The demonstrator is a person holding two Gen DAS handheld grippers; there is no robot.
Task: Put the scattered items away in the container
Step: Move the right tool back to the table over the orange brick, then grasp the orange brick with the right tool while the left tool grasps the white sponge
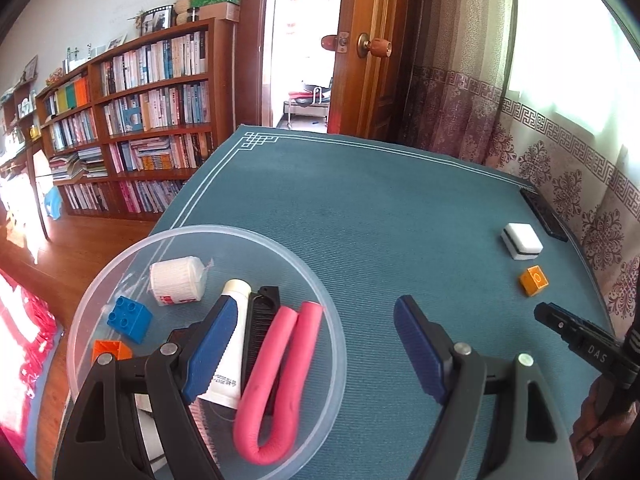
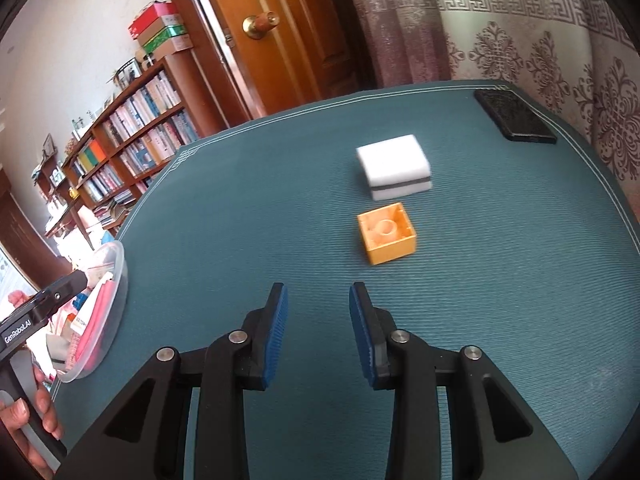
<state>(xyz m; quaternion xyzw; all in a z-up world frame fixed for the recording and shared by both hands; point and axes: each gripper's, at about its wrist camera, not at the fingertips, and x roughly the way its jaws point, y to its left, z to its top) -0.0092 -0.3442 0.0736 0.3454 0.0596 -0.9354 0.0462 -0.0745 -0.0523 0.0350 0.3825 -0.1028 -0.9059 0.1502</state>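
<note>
A clear plastic bowl (image 1: 100, 280) sits at the table's left edge and holds a pink foam curler (image 1: 276, 360), a white tube (image 1: 230, 356), a black comb (image 1: 260, 320), a white roll (image 1: 178, 280), a blue brick (image 1: 130, 318) and an orange brick (image 1: 110, 350). My left gripper (image 1: 316, 328) hangs open over the bowl's right rim, nothing between its fingers. On the cloth to the right lie an orange brick (image 2: 386, 232), upside down, and a white sponge (image 2: 394, 166). My right gripper (image 2: 318, 300) is open just short of the orange brick.
A black phone (image 2: 514, 116) lies at the far right corner of the teal tablecloth (image 2: 240, 220). Patterned curtains hang behind the table's right side. A bookshelf (image 1: 140, 120) and an open wooden door (image 1: 372, 48) stand beyond the far edge. A hand (image 2: 28, 420) grips the left tool's handle.
</note>
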